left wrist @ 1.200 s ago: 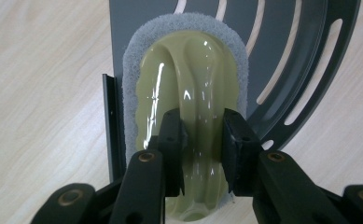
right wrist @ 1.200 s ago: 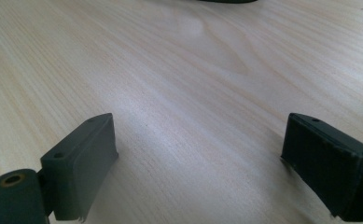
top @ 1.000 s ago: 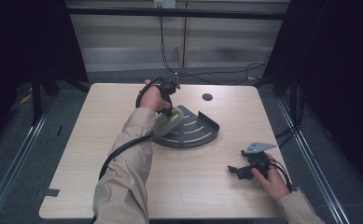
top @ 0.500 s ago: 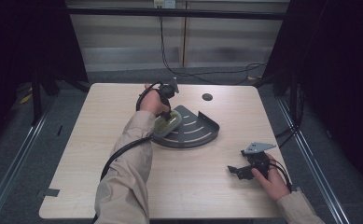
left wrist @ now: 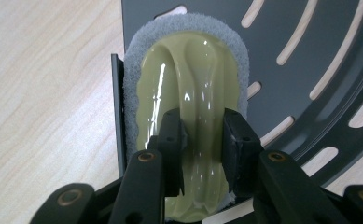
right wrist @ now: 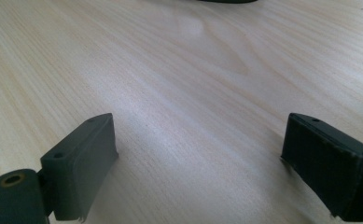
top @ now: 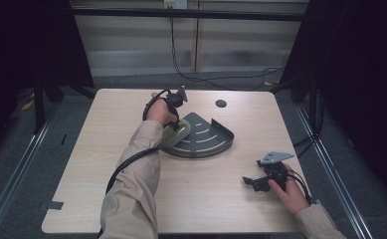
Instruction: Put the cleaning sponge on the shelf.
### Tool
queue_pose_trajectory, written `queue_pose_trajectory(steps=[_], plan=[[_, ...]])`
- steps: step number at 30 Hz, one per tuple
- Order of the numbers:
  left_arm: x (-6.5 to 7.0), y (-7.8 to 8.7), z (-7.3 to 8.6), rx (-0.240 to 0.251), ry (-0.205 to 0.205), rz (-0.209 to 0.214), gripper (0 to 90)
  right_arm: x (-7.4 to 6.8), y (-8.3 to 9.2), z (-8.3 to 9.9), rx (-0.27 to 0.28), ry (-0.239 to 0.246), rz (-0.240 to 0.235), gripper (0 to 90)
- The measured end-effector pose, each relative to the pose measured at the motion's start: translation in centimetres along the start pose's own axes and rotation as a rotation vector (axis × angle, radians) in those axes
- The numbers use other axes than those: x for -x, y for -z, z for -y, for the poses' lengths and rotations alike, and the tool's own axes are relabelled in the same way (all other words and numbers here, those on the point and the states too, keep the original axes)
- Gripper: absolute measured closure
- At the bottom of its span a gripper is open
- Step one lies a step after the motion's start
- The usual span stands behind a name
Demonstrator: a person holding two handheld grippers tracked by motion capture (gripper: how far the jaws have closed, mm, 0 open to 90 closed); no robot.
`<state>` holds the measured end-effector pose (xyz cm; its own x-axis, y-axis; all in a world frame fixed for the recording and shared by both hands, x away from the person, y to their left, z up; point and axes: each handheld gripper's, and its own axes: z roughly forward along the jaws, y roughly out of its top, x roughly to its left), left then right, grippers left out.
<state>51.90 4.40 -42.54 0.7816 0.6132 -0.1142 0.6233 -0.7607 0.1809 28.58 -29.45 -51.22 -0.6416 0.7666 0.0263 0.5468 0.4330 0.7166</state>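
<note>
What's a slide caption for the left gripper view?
Left gripper shut on the raised handle of a pale green scrubbing pad, held over the slotted dark corner shelf.

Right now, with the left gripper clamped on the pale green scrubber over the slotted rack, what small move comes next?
Probably ease it straight down: the left gripper grips the pale green foam-backed scrubber's ridge at the dark grey quarter-round slotted rack's straight wall; whether it already touches is unclear.

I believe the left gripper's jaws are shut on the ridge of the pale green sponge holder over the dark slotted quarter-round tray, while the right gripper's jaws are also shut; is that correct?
Not quite: the right gripper has its jaws wide open over bare wooden table, as the right gripper view shows. The left gripper is indeed shut on the pale green sponge holder over the dark slotted quarter-round tray.
</note>
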Motion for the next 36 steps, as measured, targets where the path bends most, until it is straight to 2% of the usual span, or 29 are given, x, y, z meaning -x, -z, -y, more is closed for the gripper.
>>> queue_pose_trajectory(steps=[11,18,25,28,30,32,36], plan=[[0.0,-0.3,0.2,0.009,0.011,-0.014,70.1,0.0,0.0,0.0,-0.001,0.0,0.001,9.3],[-0.1,-0.1,0.5,0.021,0.041,-0.03,62.8,0.0,0.0,0.0,0.0,0.0,0.0,9.3],[0.2,0.8,0.7,0.035,0.059,-0.048,59.1,0.0,0.0,0.0,-0.001,-0.002,0.0,9.3],[0.2,1.2,0.7,0.036,0.052,-0.056,56.0,0.0,0.0,0.0,0.0,0.003,0.003,9.3],[0.4,1.4,0.7,0.042,0.065,-0.058,54.5,0.0,0.0,0.0,-0.001,0.0,0.002,9.3],[0.5,1.6,0.7,0.039,0.056,-0.065,53.0,0.0,0.0,0.0,-0.001,0.0,0.002,9.3],[0.7,2.0,0.8,0.053,0.065,-0.08,46.5,0.0,0.0,0.0,-0.001,-0.001,0.001,9.3]])
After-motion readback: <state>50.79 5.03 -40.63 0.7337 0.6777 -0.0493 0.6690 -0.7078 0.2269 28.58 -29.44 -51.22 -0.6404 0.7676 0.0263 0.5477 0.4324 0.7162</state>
